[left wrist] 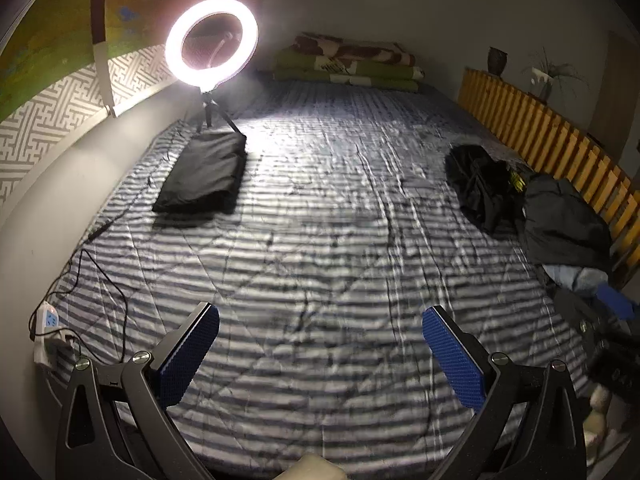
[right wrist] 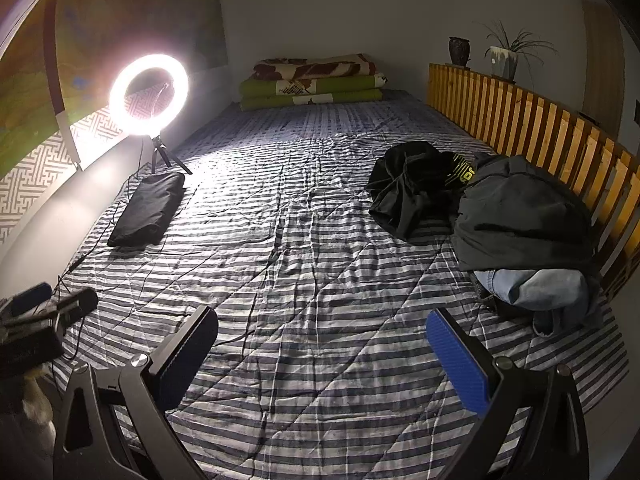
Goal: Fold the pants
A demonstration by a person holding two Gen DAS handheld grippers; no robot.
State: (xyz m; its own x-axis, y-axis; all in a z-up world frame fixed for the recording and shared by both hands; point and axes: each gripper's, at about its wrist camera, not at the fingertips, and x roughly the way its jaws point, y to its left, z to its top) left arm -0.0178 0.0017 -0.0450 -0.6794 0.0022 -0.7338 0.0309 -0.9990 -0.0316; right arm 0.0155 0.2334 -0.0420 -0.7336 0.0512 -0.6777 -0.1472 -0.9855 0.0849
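While both tongs (left wrist: 320, 356) (right wrist: 322, 354) gape empty | striped quilt (right wrist: 304, 240) bare mid-bed | pants pile (right wrist: 480, 208) by right rail.

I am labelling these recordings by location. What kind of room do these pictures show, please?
Most likely a bedroom. A wide bed with a striped quilt fills the view, folded blankets are stacked at its far end, and a pile of clothes lies beside a wooden slatted rail.
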